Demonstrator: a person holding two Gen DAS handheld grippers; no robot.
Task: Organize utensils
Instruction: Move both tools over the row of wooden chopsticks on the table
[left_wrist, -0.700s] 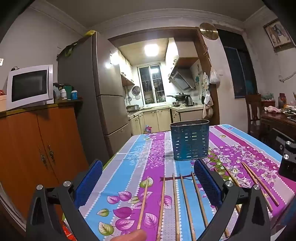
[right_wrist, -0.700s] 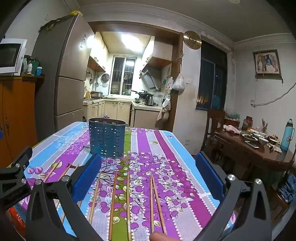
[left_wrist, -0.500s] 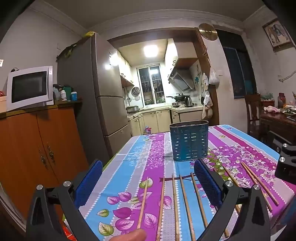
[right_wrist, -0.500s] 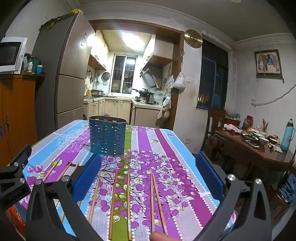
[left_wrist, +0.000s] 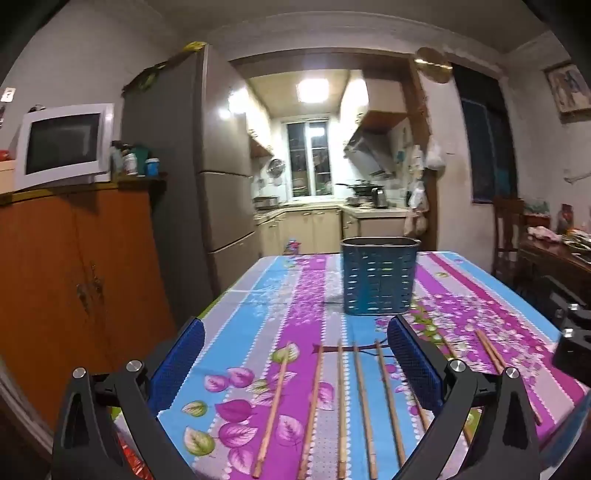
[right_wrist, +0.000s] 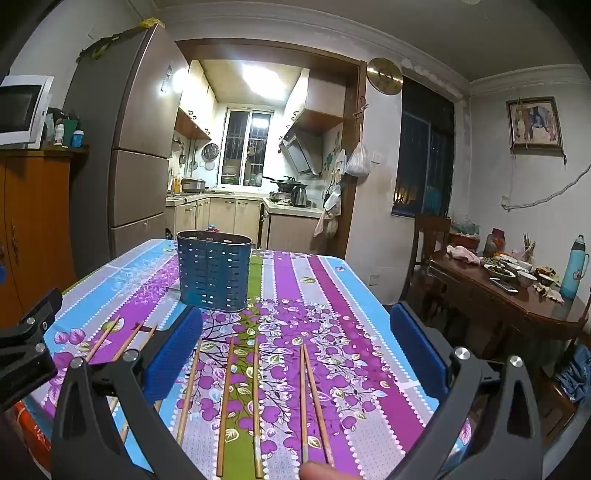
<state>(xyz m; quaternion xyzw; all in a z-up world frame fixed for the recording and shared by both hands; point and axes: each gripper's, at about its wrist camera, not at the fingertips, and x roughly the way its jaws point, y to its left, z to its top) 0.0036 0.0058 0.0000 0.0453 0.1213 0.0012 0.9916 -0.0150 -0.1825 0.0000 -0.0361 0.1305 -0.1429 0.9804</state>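
Several wooden chopsticks (left_wrist: 364, 406) lie side by side on the flowered tablecloth (left_wrist: 303, 295), pointing away from me; they also show in the right wrist view (right_wrist: 255, 398). A blue slotted utensil holder (left_wrist: 378, 275) stands upright behind them, seen too in the right wrist view (right_wrist: 213, 271). My left gripper (left_wrist: 295, 354) is open and empty above the near chopsticks. My right gripper (right_wrist: 295, 343) is open and empty above its own group of chopsticks.
An orange cabinet (left_wrist: 74, 277) with a microwave (left_wrist: 62, 146) and a tall fridge (left_wrist: 207, 177) stand to the left. A dark wooden table (right_wrist: 517, 295) with dishes and a chair stands to the right. The kitchen lies beyond the table's far edge.
Both grippers have drifted slightly over the table and stay open. The chopsticks and the holder have not moved.
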